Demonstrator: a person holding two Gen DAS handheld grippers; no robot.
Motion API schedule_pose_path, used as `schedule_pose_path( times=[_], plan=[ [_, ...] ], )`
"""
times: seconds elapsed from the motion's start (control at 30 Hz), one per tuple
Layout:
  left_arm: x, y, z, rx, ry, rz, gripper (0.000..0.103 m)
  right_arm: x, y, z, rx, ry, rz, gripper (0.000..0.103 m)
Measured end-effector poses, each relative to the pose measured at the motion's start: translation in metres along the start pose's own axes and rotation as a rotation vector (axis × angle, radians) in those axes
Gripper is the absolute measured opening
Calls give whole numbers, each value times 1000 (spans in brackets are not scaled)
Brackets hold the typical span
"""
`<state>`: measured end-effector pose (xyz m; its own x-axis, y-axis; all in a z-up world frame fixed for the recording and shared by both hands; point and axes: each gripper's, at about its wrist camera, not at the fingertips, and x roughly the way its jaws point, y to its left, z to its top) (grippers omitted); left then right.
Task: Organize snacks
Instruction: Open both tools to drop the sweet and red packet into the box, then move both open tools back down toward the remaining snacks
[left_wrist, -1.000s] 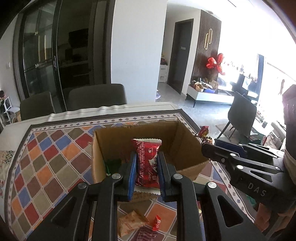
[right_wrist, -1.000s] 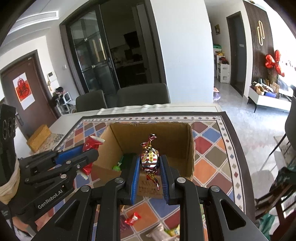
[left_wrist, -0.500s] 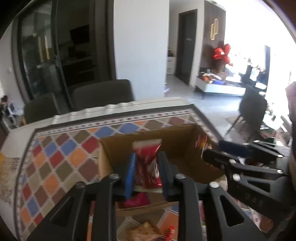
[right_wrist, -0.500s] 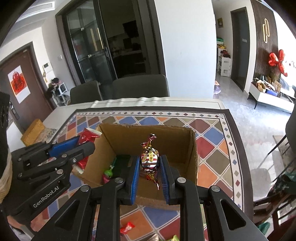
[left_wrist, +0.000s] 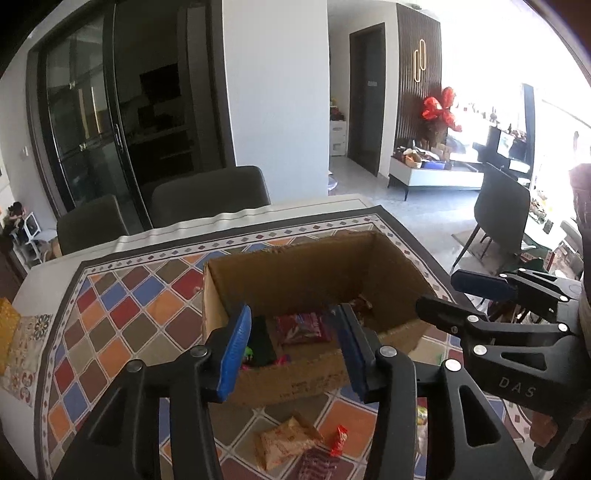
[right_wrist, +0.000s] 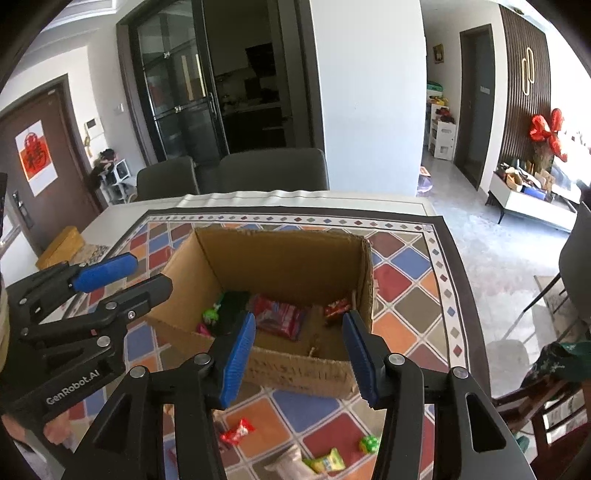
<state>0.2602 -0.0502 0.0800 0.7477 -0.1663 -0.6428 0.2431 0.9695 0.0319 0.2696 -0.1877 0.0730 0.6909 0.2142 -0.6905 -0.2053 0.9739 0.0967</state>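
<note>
An open cardboard box (left_wrist: 295, 380) stands on the patterned table mat; it also shows in the right wrist view (right_wrist: 295, 373). My left gripper (left_wrist: 293, 347) is open and empty above the box's near wall. My right gripper (right_wrist: 299, 350) is open and empty above the box's near edge. Inside the box lie a red snack packet (left_wrist: 303, 326), also in the right wrist view (right_wrist: 279, 317), a small wrapped candy (right_wrist: 338, 306) and a green item (right_wrist: 210, 314). Loose snacks lie in front of the box: a tan packet (left_wrist: 284, 441), a red candy (left_wrist: 339, 439), a red candy (right_wrist: 236, 432) and green sweets (right_wrist: 327, 459).
The colourful checked mat (right_wrist: 406, 280) covers the table. Two dark chairs (right_wrist: 273, 170) stand at the far side. A yellow box (right_wrist: 61, 245) lies at the table's left. The table's right edge drops to the floor, with a chair (left_wrist: 498, 210) beyond.
Both grippers opened. The red packet dropped from the left gripper into the box, and the wrapped candy dropped from the right gripper into the box.
</note>
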Motion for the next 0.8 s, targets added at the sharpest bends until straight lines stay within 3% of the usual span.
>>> schedule_pose_path(
  times=[0.47, 0.8],
  plan=[
    [-39, -13, -38, 16, -33, -35, 51, -29, 10, -30, -50, -7, 39, 54],
    [-41, -19, -71, 13, 13, -74, 51, -33, 17, -58, -69, 27, 59, 54]
  ],
)
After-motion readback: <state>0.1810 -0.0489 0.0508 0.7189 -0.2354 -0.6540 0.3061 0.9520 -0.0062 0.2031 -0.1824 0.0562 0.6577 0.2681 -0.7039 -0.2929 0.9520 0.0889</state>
